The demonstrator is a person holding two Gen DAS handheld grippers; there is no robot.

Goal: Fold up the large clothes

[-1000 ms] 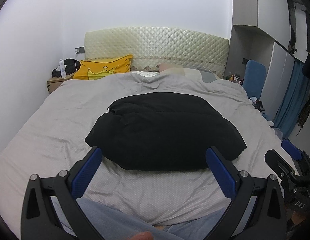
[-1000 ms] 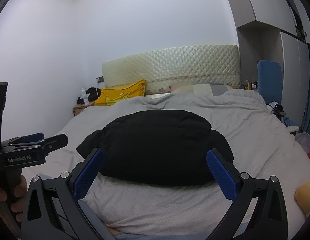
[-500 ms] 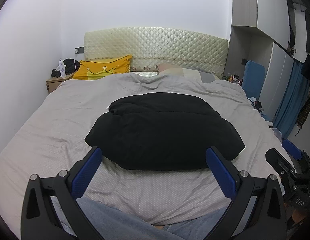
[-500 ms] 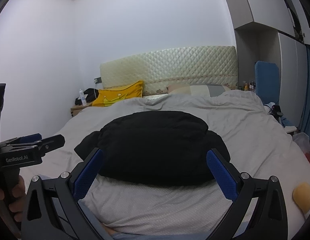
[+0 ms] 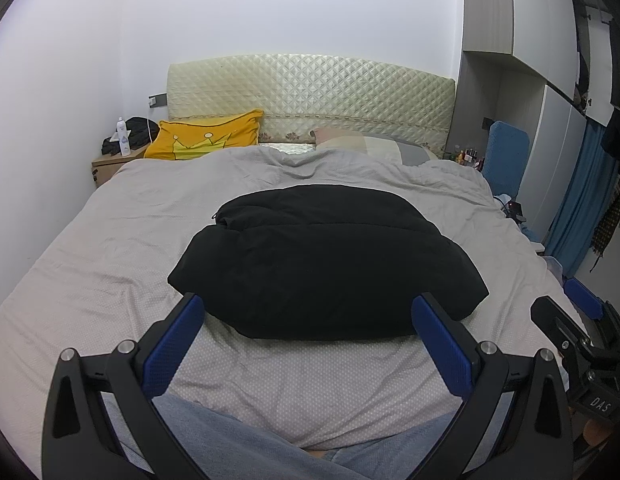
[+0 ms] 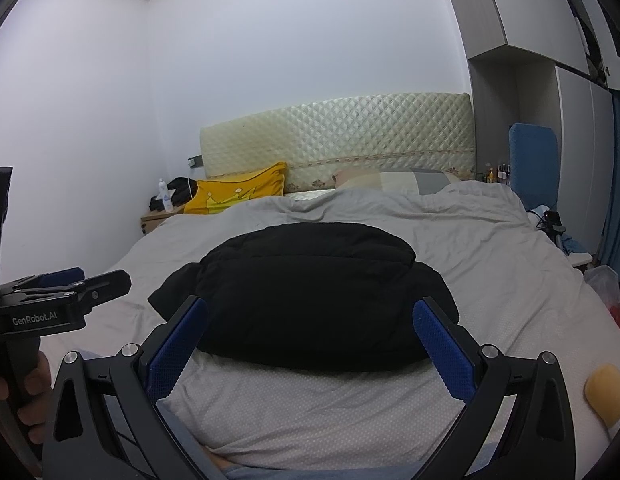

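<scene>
A bulky black jacket [image 5: 326, 264] lies folded into a thick bundle in the middle of the grey bed [image 5: 89, 264]. My left gripper [image 5: 310, 316] is open, held back from the near edge of the bundle with nothing between its blue pads. My right gripper [image 6: 310, 316] is open too, hovering short of the black jacket [image 6: 310, 296] and holding nothing. In the right wrist view the left gripper [image 6: 65, 284] shows at the left edge, held by a hand. In the left wrist view the right gripper [image 5: 578, 320] shows at the right edge.
A yellow crown pillow [image 5: 205, 140] and a patchwork pillow [image 5: 374, 144] lie by the quilted headboard [image 5: 310, 96]. A nightstand [image 5: 109, 160] with a bottle stands at the left. A blue chair [image 5: 506, 152], wardrobes and a blue curtain [image 5: 582, 204] line the right side. The person's legs [image 5: 245, 440] are below.
Both grippers have tilted slightly upward, so more wall shows. The jacket has not moved and both grippers stay open.
</scene>
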